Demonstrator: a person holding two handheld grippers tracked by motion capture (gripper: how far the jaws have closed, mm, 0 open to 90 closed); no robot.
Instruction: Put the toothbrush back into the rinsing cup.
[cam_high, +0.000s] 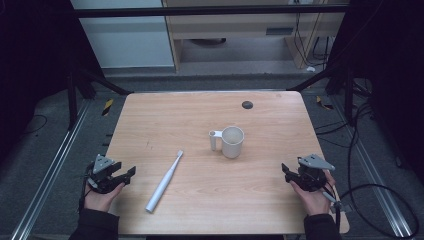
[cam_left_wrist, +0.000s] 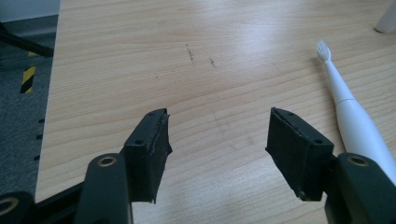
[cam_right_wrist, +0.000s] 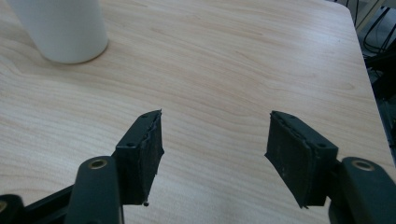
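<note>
— toothbrush (cam_high: 165, 181) from above: lying flat, bristle end toward the white mug (cam_high: 232, 141), handle end toward us, nearer the left gripper (cam_high: 123, 176).
— and the right gripper (cam_high: 286, 170)?
— well apart from it, jaws wide, empty.
— left gripper view?
— jaws wide, empty; electric toothbrush just off to their right.
— right gripper view?
— mug base far left of the jaws.
</note>
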